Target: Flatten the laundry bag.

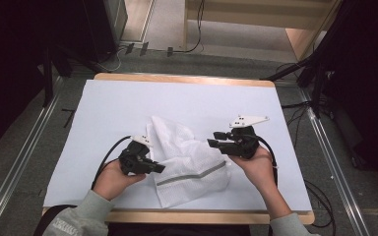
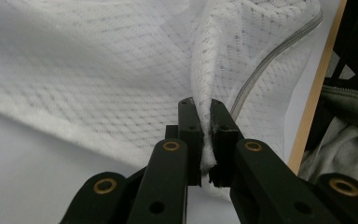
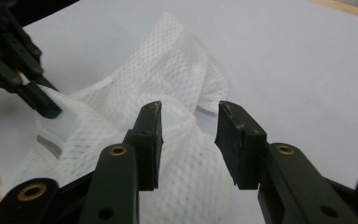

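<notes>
A white mesh bag (image 1: 187, 162) with a grey zipper strip lies crumpled on the white table cover (image 1: 128, 108). My left gripper (image 1: 158, 168) is shut on a raised fold at the bag's left edge; in the left gripper view (image 2: 205, 135) the mesh (image 2: 98, 79) is pinched between the two black jaws. My right gripper (image 1: 214, 139) hovers at the bag's right side, open. In the right gripper view (image 3: 189, 140) its jaws stand apart above the mesh bag (image 3: 168, 93) with nothing between them, and the left gripper (image 3: 51, 111) shows at the far left holding the fabric.
The wooden table edge (image 1: 206, 216) runs along the front by the person's grey sleeves (image 1: 78, 221). Cables (image 1: 103, 162) trail from both grippers. Metal rails (image 1: 19, 162) flank the table, with dark stands (image 1: 320, 73) at the back right.
</notes>
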### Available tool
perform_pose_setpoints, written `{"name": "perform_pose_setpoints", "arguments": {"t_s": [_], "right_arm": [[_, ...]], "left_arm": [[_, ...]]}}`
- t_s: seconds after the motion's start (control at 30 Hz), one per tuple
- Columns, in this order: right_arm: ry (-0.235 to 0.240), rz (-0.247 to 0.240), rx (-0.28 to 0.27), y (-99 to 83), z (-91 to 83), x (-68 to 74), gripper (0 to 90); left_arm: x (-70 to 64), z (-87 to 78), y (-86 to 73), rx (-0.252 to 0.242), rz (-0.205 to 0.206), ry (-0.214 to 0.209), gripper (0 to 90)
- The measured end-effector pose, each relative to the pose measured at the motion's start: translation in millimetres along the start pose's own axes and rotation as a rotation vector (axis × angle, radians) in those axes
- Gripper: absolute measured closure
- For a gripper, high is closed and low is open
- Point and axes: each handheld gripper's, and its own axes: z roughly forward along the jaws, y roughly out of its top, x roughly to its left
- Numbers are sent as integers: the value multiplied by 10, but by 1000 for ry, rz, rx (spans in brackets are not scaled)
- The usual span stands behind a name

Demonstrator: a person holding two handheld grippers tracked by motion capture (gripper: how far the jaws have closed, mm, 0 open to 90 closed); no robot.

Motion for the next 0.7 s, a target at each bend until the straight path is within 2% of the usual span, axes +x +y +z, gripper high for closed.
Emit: {"name": "perform_pose_setpoints", "arguments": {"t_s": [0.07,0.2,0.23,0.27,0.47,0.7], "right_arm": [[1,2,9,17,69,-15,628],[3,-5,24,56,237,-48,630],[7,-3,31,75,331,-62,629],[7,-3,31,75,331,-62,629],[4,0,58,108,620,-105,626],[9,18,91,81,950,-165,625]], "left_arm": [[33,-90,-90,0,-13,21,868],[94,-226,-212,-18,-47,31,866],[97,-245,-233,-23,-57,30,866],[100,-257,-248,-25,-57,37,866],[111,-278,-322,-10,-69,81,861],[198,-286,-406,-19,-107,111,851]]}}
